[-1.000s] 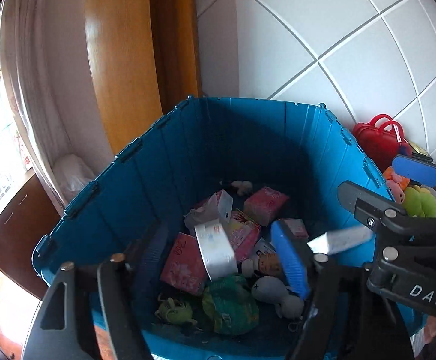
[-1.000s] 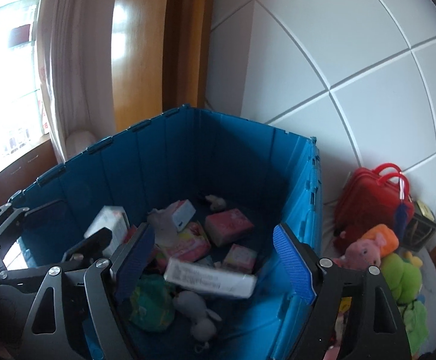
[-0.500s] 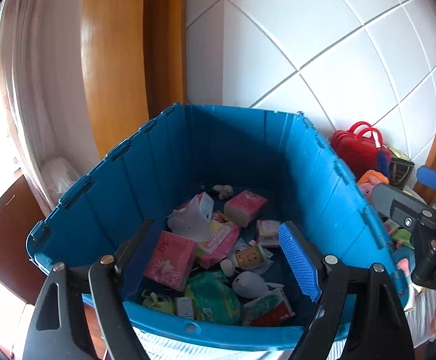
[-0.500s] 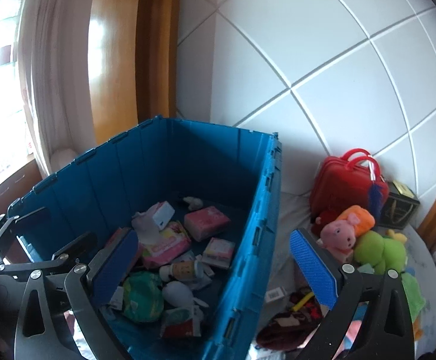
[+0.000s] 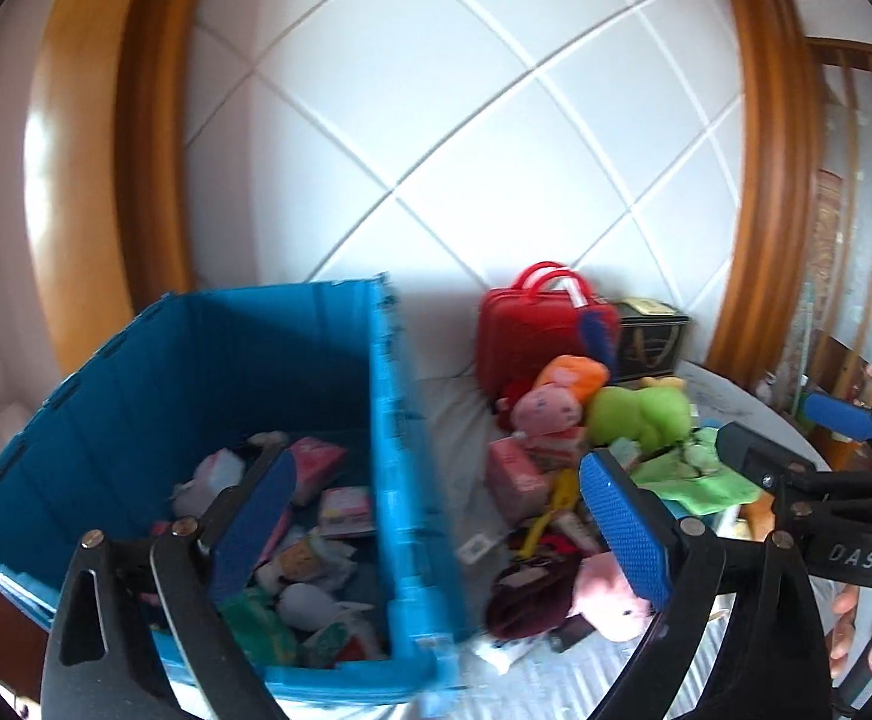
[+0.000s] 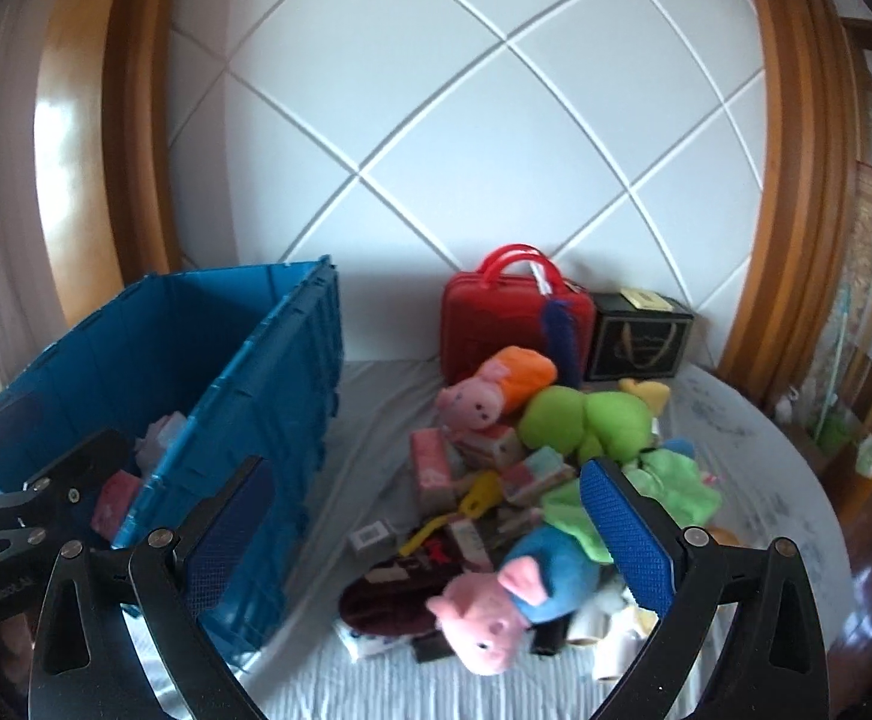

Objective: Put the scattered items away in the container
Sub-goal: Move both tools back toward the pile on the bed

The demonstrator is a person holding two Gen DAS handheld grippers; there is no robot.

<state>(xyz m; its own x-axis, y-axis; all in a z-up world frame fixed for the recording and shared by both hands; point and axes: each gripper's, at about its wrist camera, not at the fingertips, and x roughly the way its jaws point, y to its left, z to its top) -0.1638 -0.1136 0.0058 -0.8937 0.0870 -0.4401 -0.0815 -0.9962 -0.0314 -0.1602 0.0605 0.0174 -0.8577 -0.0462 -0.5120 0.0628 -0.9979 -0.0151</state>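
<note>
Both tongs gape wide and empty: left tongs [image 5: 436, 516], right tongs [image 6: 424, 528]. The blue crate [image 6: 268, 396] sits on the bed beside the heaped toys [image 6: 580, 420], including a pink pig plush [image 6: 484, 618].

I read "DAS" in white letters on the black body of the right gripper [image 5: 842, 456] at the edge of my left wrist view, faint lettering on the left gripper [image 6: 22, 501] body too blurred to make out
</note>
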